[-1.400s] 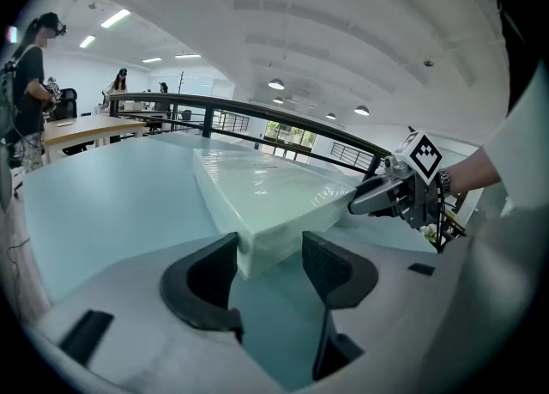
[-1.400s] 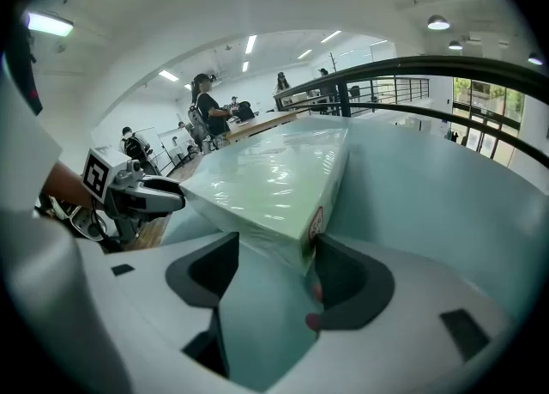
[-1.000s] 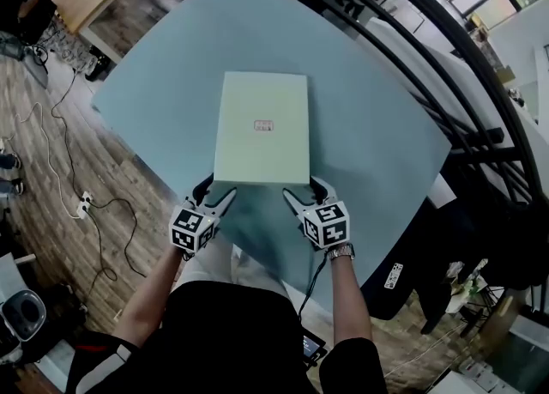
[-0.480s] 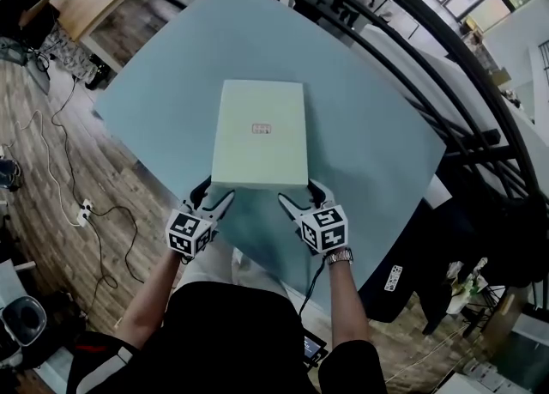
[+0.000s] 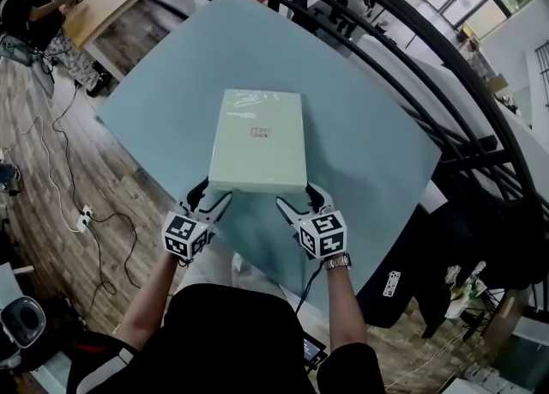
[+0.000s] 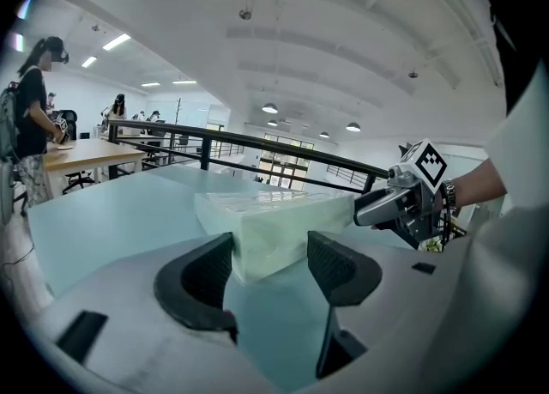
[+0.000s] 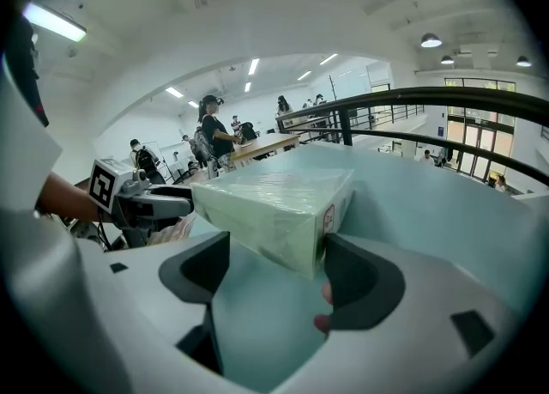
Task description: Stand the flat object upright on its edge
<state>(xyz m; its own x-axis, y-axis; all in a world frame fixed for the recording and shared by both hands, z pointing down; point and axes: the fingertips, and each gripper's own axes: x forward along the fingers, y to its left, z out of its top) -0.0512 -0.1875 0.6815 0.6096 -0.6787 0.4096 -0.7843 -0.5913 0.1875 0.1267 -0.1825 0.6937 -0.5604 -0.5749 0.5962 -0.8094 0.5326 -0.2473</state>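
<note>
Head view: pale green film-wrapped box (image 5: 257,139) lying flat mid-table (image 5: 377,135), near short edge toward the person, left gripper (image 5: 210,200) and right gripper (image 5: 296,202) at its two near corners. Left gripper view: jaws spread, near-left corner of the box (image 6: 274,221) between them, not pinched. Right gripper view: jaws likewise spread around the near-right corner, outer jaw against the labelled side (image 7: 330,216). Probably stiff and fairly weighty, with slick film; best pressed from both side faces, then tipped up onto the far short edge. Against a second ago: same spot, grippers tucked slightly closer, fresh glare on the far end, perhaps hinting at a first tilt.
</note>
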